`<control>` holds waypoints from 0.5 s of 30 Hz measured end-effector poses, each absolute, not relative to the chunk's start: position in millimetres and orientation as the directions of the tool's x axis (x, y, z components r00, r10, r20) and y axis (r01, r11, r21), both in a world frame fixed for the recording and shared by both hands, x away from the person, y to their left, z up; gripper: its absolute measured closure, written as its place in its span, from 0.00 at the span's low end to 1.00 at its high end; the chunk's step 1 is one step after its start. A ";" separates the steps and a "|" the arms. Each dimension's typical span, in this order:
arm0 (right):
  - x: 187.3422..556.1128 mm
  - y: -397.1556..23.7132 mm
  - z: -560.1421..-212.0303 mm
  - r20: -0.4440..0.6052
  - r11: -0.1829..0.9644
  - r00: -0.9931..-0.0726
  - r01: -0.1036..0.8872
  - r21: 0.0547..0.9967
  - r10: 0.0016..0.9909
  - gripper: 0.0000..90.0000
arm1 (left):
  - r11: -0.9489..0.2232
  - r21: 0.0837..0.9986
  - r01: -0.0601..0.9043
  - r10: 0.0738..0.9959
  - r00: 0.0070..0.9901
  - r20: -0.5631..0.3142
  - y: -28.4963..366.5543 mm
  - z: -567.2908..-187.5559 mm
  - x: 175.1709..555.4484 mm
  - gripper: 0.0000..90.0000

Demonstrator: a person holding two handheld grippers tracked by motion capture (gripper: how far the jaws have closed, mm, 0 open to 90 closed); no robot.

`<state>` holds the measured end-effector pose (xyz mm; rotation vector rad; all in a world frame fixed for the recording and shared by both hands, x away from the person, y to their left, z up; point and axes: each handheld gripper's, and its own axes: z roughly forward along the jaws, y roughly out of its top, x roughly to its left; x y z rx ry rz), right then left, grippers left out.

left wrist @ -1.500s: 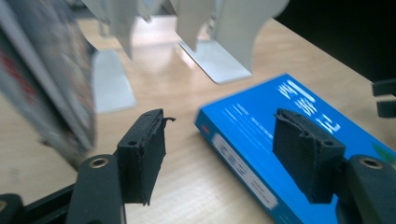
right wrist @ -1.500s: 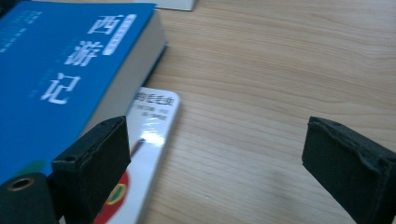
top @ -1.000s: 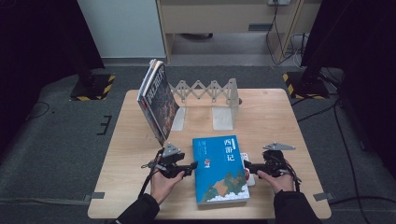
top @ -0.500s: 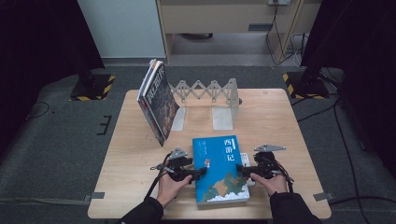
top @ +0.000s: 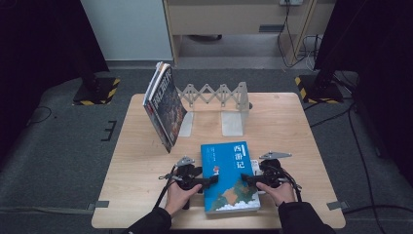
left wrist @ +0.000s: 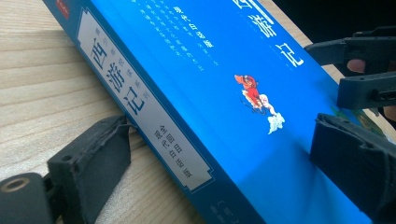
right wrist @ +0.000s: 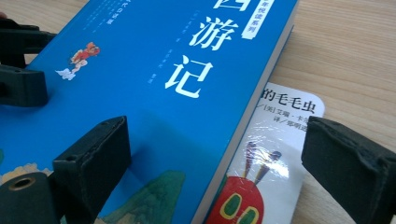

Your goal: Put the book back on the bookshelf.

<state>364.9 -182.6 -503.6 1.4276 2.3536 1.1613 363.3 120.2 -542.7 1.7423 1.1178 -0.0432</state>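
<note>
Blue hardback book (top: 230,176) with white Chinese title characters is lying flat on the pale wooden tabletop (top: 146,161), directly between the two tools. The left tool (top: 210,181) is sitting at the book's spine edge; in the left gripper view one black pad (left wrist: 88,163) is resting on the wood beside the spine and the other is hovering over the blue cover. Its jaws have just been opening — the book's edge is sitting between them, but the pads are not pressing on it. Compared with a second ago, this hand is lower and closer in against the book. The right tool (top: 246,180) is sitting at the opposite long edge, jaws standing wide and gripping nothing; one pad is over the cover, the other over a thin white picture book with a red caterpillar (right wrist: 268,154) that is poking out from under the blue one.

Judging from this, both tools are lining up to pinch the book from its two sides — likely to lift it toward the grey expanding metal book rack (top: 214,100) beyond the tools, where a few magazines (top: 163,105) are leaning.
</note>
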 end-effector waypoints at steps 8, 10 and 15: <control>365.7 -178.4 -504.8 0.259 0.247 -0.534 0.698 0.672 0.805 0.06 | -0.028 0.721 0.693 0.658 0.556 -0.508 119.9 -543.3 363.0 0.06; 366.0 -176.7 -505.4 0.262 0.248 -0.536 0.699 0.671 0.802 0.06 | -0.028 0.721 0.692 0.659 0.555 -0.507 119.4 -543.3 362.7 0.05; 367.4 -169.0 -507.3 0.264 0.254 -0.543 0.699 0.669 0.797 0.03 | -0.021 0.720 0.693 0.652 0.556 -0.515 117.5 -543.6 362.8 0.01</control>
